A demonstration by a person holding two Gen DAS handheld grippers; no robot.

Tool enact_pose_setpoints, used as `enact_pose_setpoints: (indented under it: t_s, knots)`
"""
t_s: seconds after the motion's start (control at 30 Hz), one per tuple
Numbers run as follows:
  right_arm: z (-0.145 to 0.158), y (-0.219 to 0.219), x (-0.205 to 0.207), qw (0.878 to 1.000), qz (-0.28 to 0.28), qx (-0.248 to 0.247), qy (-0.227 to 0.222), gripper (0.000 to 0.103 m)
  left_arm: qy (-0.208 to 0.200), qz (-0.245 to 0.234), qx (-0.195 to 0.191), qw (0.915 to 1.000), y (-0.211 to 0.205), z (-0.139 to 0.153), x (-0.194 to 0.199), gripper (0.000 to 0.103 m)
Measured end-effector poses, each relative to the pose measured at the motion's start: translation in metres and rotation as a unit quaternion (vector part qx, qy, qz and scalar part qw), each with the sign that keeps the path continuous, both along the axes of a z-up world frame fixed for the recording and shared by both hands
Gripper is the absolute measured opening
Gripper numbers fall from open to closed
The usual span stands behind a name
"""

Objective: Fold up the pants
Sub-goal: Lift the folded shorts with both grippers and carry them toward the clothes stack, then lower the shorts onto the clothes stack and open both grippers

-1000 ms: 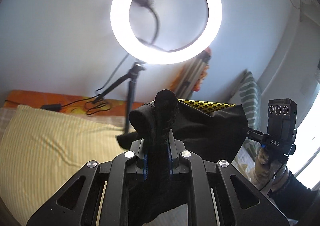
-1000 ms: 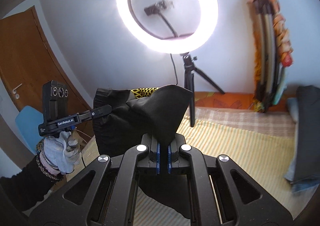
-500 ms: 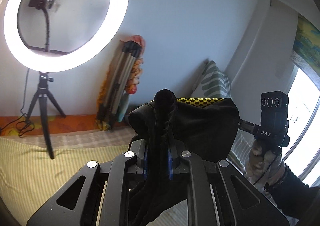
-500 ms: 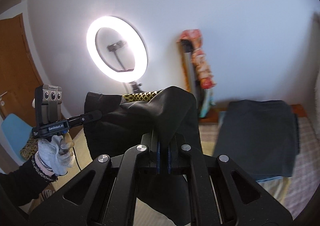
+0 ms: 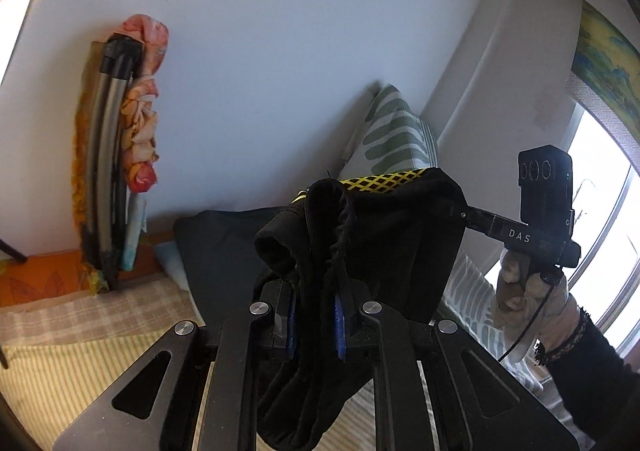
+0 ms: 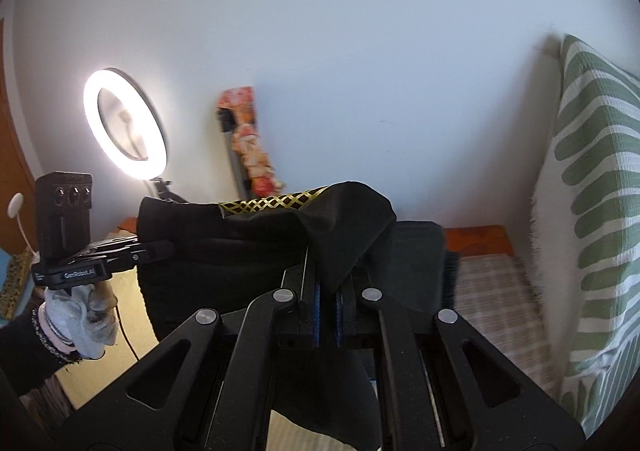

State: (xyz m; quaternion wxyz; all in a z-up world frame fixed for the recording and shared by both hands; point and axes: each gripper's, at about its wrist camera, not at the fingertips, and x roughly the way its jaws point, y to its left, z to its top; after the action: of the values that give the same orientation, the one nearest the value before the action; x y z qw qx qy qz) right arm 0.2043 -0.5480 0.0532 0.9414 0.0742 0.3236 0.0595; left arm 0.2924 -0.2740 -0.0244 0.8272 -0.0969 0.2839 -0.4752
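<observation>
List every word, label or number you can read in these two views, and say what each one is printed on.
"DAS": on the arm of the right gripper, seen from the left wrist view.
"G": a lone letter further along that same arm; the rest is cut off.
"GenRobot.AI": on the body of the left gripper, seen from the right wrist view.
A smaller line beside it is too small to read.

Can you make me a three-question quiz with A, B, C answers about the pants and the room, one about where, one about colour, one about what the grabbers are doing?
1. Where is the green striped pillow?
A. leaning against the wall
B. lying on the floor
C. under the pants

2. What colour is the criss-cross band on the black pants?
A. red
B. yellow
C. blue

3. What are the left gripper and right gripper doing?
A. both open
B. one open
C. both shut on the pants

Answers: 1 A, it stands upright at the wall. 2 B, the lattice looks yellow. 3 C, black cloth is pinched between both pairs of blue pads.
</observation>
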Motion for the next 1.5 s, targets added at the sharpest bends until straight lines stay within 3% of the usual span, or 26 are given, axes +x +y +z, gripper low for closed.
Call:
enact_pose_setpoints:
  t_s: [0.23, 0.47, 0.67, 0.77, 0.83, 0.87, 1.13, 1.27, 1.43, 1.5]
  knots:
    - [-0.052, -0.045, 0.063, 0.999, -0.017, 0.004, 0.039, 0.006, 0.022, 0.016, 0.036, 0.9990, -0.044, -0.031, 0.046, 0.012]
    - [-0.099, -0.061, 0.118, 0.998, -0.019, 0.026, 0.058, 0.006, 0.028, 0.059, 0.068, 0.9956, -0.053, -0.059, 0.088, 0.012]
    - [-0.129, -0.057, 0.156, 0.994, -0.046, -0.016, 0.093, 0.006, 0.039, 0.103, 0.106, 0.9882, -0.055, -0.080, 0.115, 0.019]
    - [-0.140, -0.063, 0.164, 0.987, -0.091, -0.040, 0.128, 0.024, 0.041, 0.117, 0.119, 0.9851, -0.057, -0.084, 0.118, 0.028]
    - [-0.143, -0.069, 0.163, 0.984, -0.110, -0.048, 0.135, 0.033, 0.042, 0.138, 0.129, 0.9811, -0.055, -0.086, 0.120, 0.053]
    - [-0.144, -0.073, 0.160, 0.983, -0.119, -0.046, 0.135, 0.037, 0.043, 0.149, 0.128, 0.9796, -0.051, -0.085, 0.121, 0.054]
    - [-0.133, -0.078, 0.138, 0.981, -0.138, -0.039, 0.129, 0.038, 0.044, 0.150, 0.127, 0.9795, -0.028, -0.074, 0.112, 0.054]
    - [-0.119, -0.071, 0.123, 0.983, -0.140, -0.031, 0.118, 0.054, 0.039, 0.141, 0.127, 0.9810, -0.017, -0.060, 0.094, 0.054]
    - [-0.095, -0.051, 0.097, 0.985, -0.135, -0.034, 0.103, 0.057, 0.026, 0.138, 0.119, 0.9830, -0.001, -0.036, 0.072, 0.058]
    - [-0.084, -0.039, 0.085, 0.986, -0.133, -0.036, 0.096, 0.067, 0.023, 0.136, 0.116, 0.9836, 0.006, -0.027, 0.060, 0.058]
